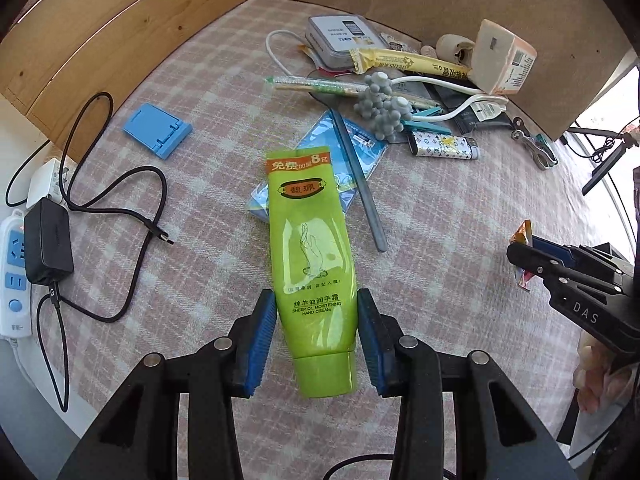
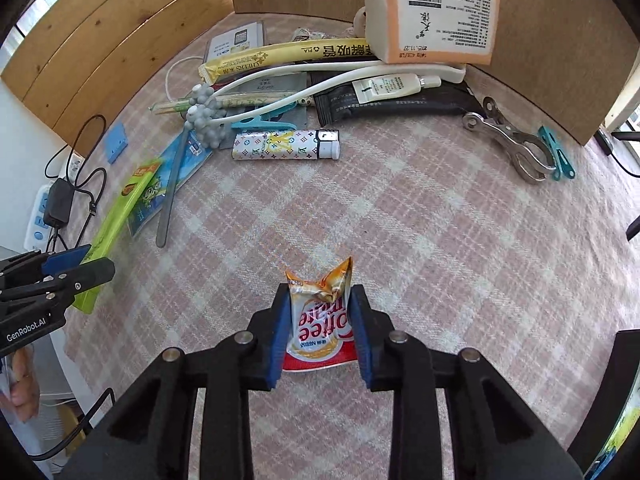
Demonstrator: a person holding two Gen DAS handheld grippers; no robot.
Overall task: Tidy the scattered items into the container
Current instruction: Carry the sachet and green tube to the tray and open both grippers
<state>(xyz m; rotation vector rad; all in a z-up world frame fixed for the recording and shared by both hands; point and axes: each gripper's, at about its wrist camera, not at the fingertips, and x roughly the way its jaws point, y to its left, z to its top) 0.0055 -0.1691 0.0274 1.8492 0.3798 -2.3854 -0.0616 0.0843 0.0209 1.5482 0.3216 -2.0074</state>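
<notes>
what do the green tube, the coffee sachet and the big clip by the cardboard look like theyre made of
Green tube: soft glossy plastic, judging by the sheen and its flat crimped end; the left gripper holds it.
Coffee sachet: thin shiny film, probably foil-lined, since it is crinkled; the right gripper pinches it.
Big clip: bare metal, likely steel, with a silvery reflective finish.

A lived-in home: a pink checked cloth [image 1: 208, 128] covers the surface, wooden boards [image 1: 100, 40] rise at ten o'clock, a power strip [image 1: 14, 276] lies at nine o'clock.
</notes>
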